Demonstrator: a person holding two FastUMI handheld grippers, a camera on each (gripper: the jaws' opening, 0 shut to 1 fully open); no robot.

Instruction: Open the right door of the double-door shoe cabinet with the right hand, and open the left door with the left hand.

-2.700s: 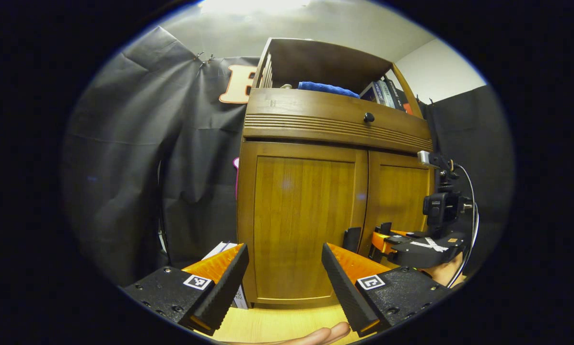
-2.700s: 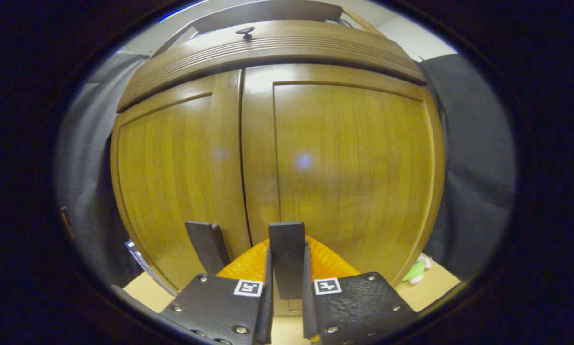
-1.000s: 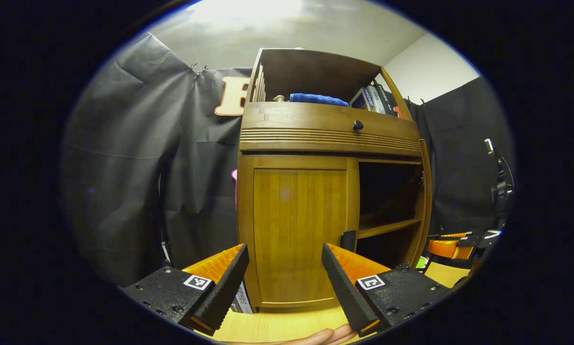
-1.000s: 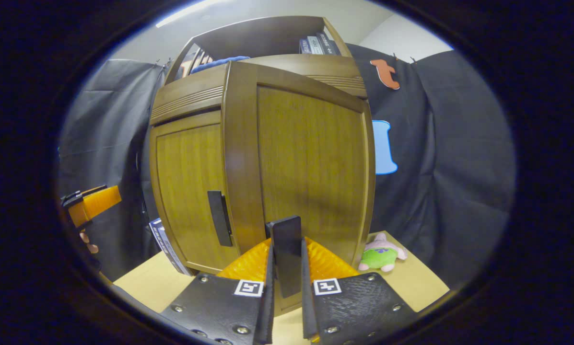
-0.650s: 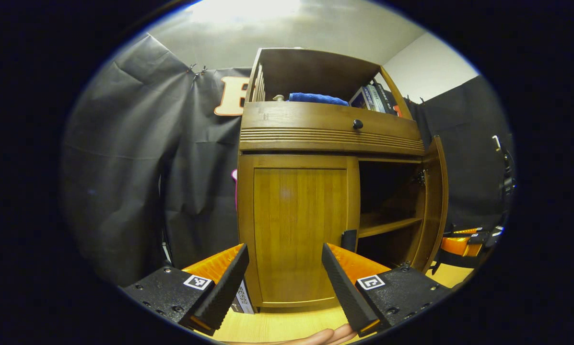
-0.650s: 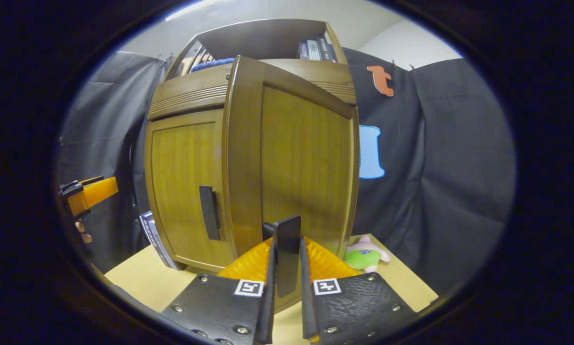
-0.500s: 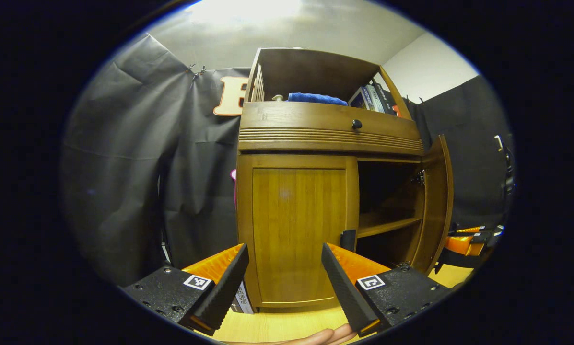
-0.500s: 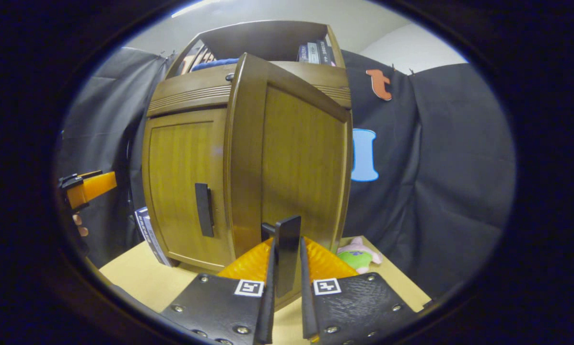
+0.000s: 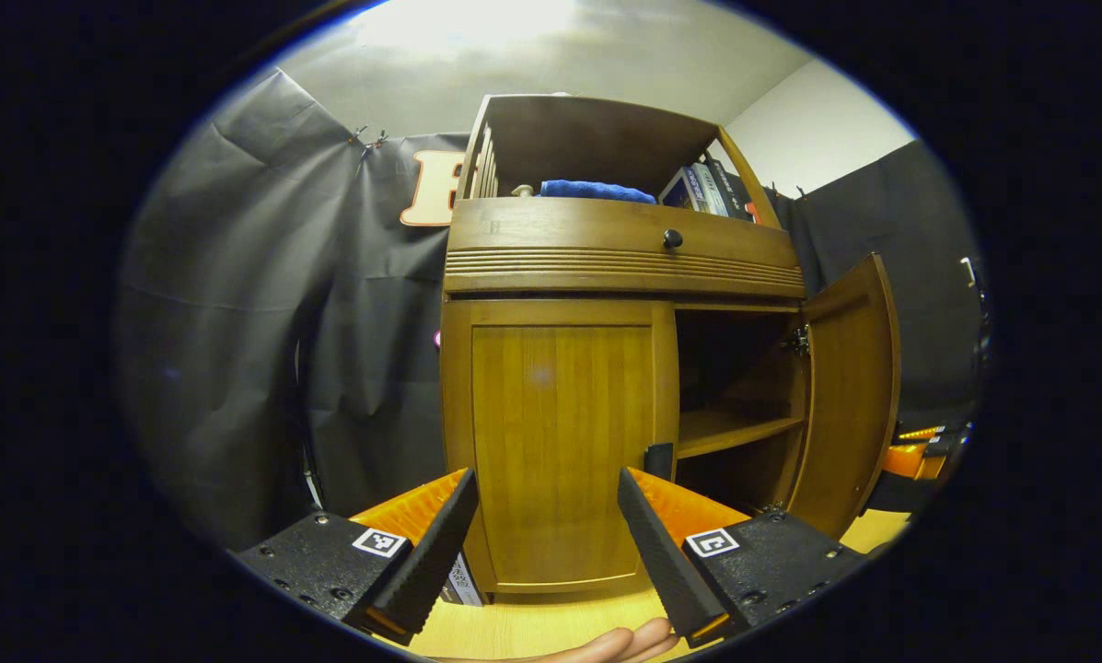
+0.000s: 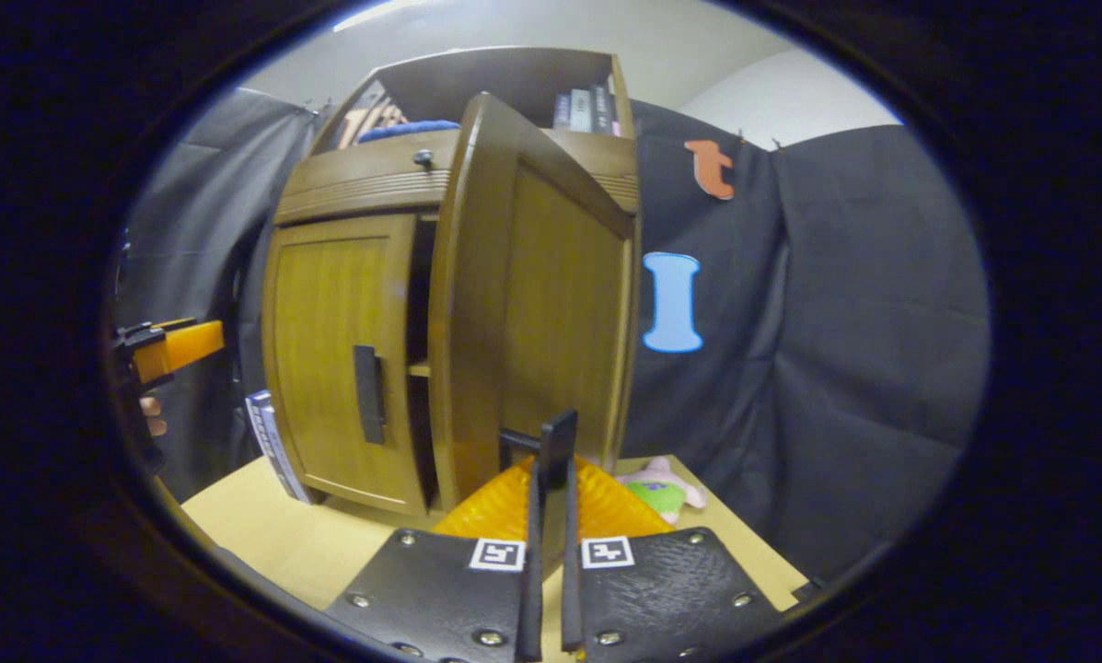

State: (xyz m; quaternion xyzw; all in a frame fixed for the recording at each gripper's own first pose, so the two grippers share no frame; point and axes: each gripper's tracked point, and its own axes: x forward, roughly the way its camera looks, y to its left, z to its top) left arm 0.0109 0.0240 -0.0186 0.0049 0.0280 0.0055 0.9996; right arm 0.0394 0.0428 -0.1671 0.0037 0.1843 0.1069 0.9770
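The wooden shoe cabinet [image 9: 606, 267] stands on a light table. Its left door [image 9: 560, 442] is closed, with a black handle [image 9: 658, 459] at its inner edge. The right door [image 9: 845, 387] stands swung out wide, baring a shelf [image 9: 735, 428] inside. In the right gripper view my right gripper [image 10: 547, 497] is shut on the right door's black handle [image 10: 557, 442], with the right door [image 10: 551, 304] edge-on ahead. My left gripper [image 9: 546, 534] hangs open, short of the left door, its right finger just below the handle. The left gripper [image 10: 168, 348] shows at the far left of the right gripper view.
A drawer with a dark knob [image 9: 672, 239] tops the doors; above it lie a blue cloth [image 9: 592, 190] and books [image 9: 702, 184]. A flat box [image 10: 270, 442] leans at the cabinet's left side. A plush toy [image 10: 656, 488] lies behind the right door on the table [image 10: 284, 543].
The right door has swung from closed to wide open, pulled by my right gripper on its handle. My left gripper has stayed open in front of the left door.
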